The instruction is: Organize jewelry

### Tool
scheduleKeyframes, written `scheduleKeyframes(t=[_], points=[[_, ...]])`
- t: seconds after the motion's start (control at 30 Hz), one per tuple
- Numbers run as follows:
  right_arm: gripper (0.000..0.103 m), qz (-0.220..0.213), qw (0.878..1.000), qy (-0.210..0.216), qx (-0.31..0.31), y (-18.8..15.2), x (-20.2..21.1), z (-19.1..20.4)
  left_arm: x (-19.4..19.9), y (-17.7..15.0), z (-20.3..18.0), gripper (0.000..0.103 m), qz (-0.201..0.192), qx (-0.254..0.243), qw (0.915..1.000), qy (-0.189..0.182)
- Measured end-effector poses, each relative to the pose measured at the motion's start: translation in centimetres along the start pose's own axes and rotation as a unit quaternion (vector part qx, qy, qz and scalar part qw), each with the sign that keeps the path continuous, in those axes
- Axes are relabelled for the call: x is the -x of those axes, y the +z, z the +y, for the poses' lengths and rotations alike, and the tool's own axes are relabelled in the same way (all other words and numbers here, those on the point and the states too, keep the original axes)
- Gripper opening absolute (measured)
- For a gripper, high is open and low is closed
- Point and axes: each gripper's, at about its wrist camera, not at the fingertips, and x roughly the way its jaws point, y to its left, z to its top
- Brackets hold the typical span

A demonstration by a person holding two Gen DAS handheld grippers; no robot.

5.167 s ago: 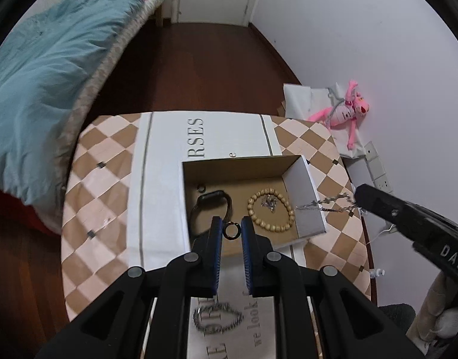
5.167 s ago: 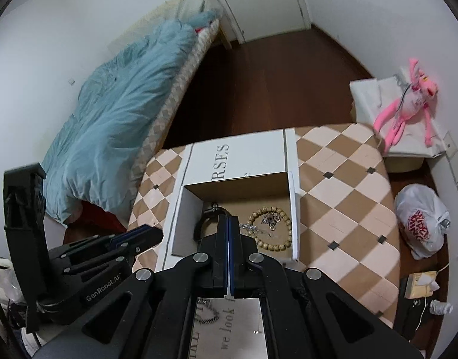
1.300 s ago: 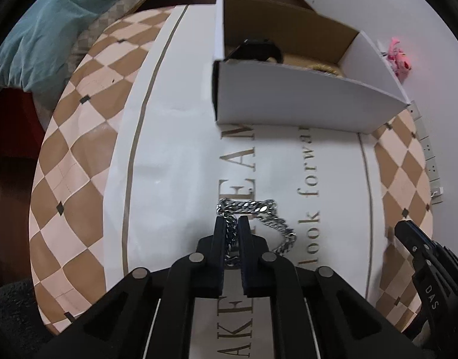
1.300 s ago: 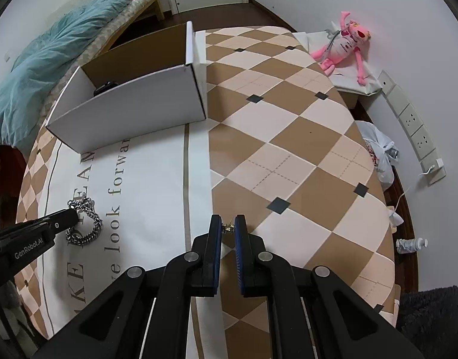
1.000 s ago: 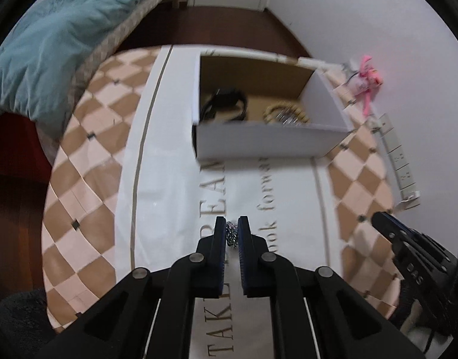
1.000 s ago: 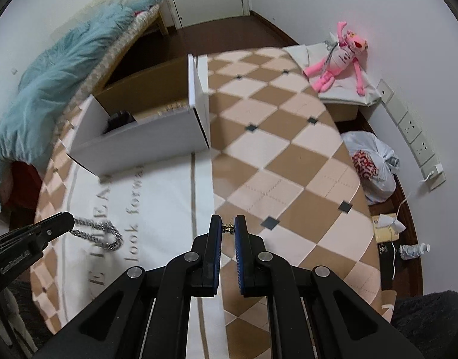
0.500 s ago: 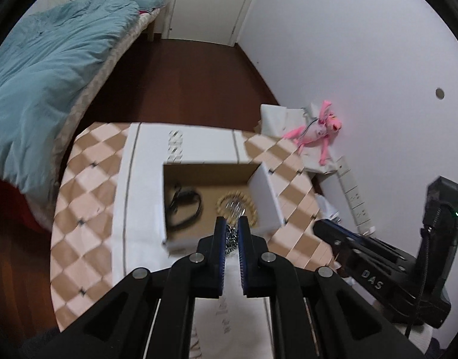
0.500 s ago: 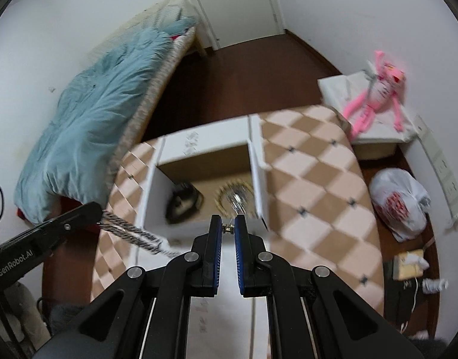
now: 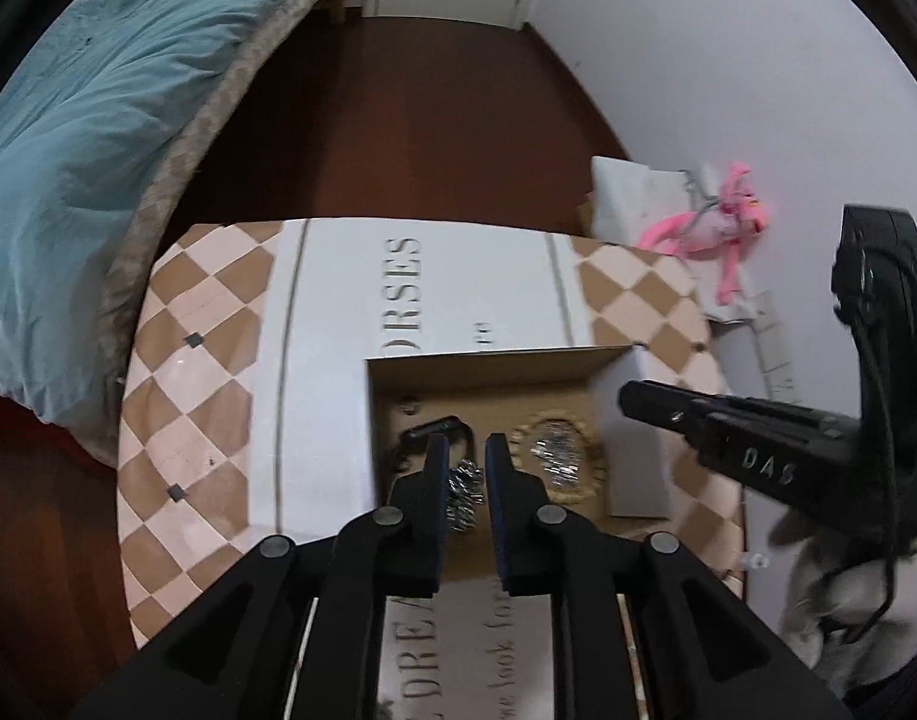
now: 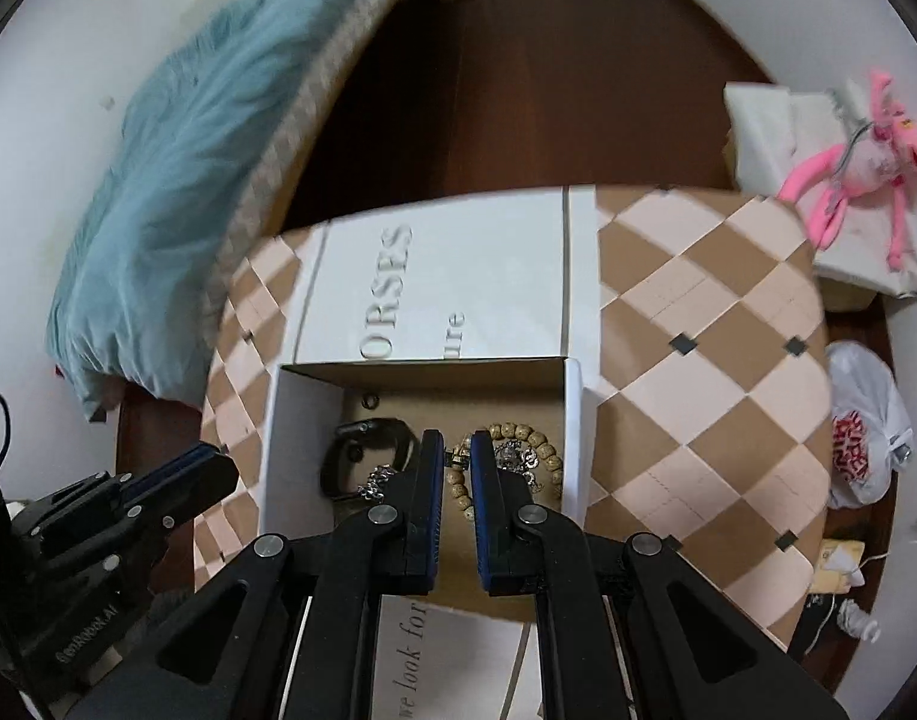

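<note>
Left gripper (image 9: 463, 462) slightly parted over the box (image 9: 632, 438), silver chain (image 9: 464, 495) visible between its fingers, seemingly loose in the box. Right gripper (image 10: 457, 459) nearly closed, pinching a small gold piece (image 10: 456, 455) above the bead bracelet (image 10: 518, 450). Black band (image 10: 368, 450) lies beside it.

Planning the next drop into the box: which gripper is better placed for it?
Right. The right gripper pinches a small gold piece directly over the box; the left gripper is open, with the silver chain lying inside.
</note>
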Motion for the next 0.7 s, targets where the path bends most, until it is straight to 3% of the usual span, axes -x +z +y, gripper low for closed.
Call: scheduleKeyframes(t=[0.07,0.1,0.13,0.17,0.27,0.43,0.53,0.6,0.7], points=[[0.024,-0.002,1.0,-0.015,0.002,0.6,-0.3,-0.2,-0.4,0.0,0.4,0.031,-0.006,0.002,0.9998,0.017],[0.042,-0.004,1.0,-0.02,0.003,0.7,-0.3,-0.2,-0.5,0.0,0.6,0.038,-0.009,0.002,0.9996,0.028],[0.06,-0.008,1.0,-0.022,0.003,0.9,-0.2,-0.2,-0.5,-0.2,0.9,0.057,-0.012,0.004,0.9992,0.037],[0.064,-0.013,1.0,-0.024,0.004,1.0,0.1,-0.3,-0.5,-0.1,1.1,0.07,-0.016,0.005,0.999,0.042],[0.065,-0.042,0.998,-0.038,0.006,0.5,1.9,-0.5,-0.1,-0.5,1.6,0.088,-0.032,0.004,0.9977,0.059],[0.089,-0.068,0.995,-0.077,0.008,-1.8,4.1,-0.9,0.9,-1.9,1.7,0.092,-0.061,0.005,0.9948,0.081],[0.092,-0.082,0.989,-0.125,0.009,-3.9,4.9,-0.8,1.4,-2.8,1.7,0.094,-0.07,0.008,0.9931,0.093],[0.1,-0.087,0.984,-0.156,0.013,-5.6,5.1,-0.4,1.8,-3.9,1.6,0.094,-0.076,0.008,0.992,0.1],[0.101,-0.091,0.978,-0.186,0.015,-8.0,5.3,0.0,2.3,-5.2,1.3,0.095,-0.079,0.007,0.9914,0.104]])
